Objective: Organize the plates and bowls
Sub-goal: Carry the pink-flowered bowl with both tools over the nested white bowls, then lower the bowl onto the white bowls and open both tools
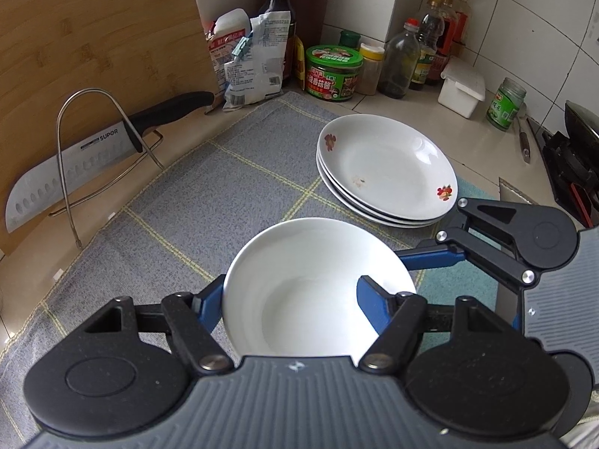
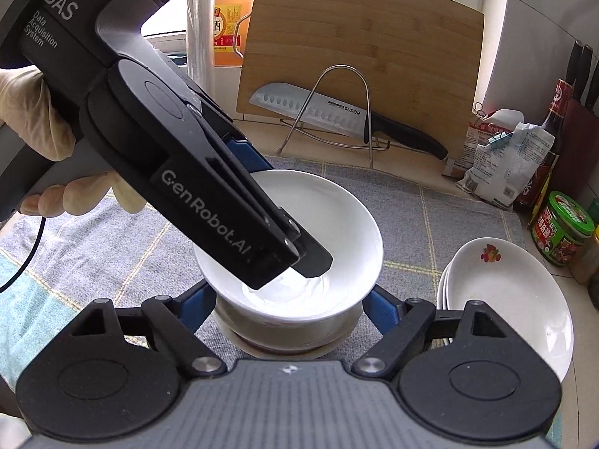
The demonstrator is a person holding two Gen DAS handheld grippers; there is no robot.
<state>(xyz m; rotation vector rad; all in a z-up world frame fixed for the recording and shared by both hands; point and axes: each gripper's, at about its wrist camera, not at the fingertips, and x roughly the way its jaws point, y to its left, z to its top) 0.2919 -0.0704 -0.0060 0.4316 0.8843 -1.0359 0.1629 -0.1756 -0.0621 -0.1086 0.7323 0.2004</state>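
Tiled kitchen corner, pale surface point(image 1: 430, 112) crowded at the back with sauce bottles and jars; bamboo cutting board point(image 2: 359, 52) leaning upright, knife point(image 2: 322, 110) propped in a wire rack in front of it. Grey checked cloth point(image 1: 209, 194) spread over the working area.

White bowl point(image 1: 310, 284) sits low over the cloth, seemingly on top of another bowl point(image 2: 284, 333) whose rim shows beneath it in the right wrist view. Stack of plates point(image 1: 385, 172) just beside, three by the rims.

Left tongs point(image 2: 299, 262): clamped on the white bowl's wall, one finger inside, the other outside; pointing steeply down. A gloved hand point(image 2: 33, 112) holds the handle, high and to the left in the right wrist view.

Right tongs point(image 2: 288, 307): apart, blue fingers point(image 2: 378, 308) flanking the bowl stack low on both sides; no contact that I can make out. Angled down, less steeply than the left.

Risks, judged:
- One-sided rim grip; glazed wall could slip or the bowl tip if released off-centre over the lower one.
- Crooked nesting would leave the stack rocking.
- Right fingers so near could nudge the lower bowl or drag the cloth.
- Plate stack close enough to be clipped.
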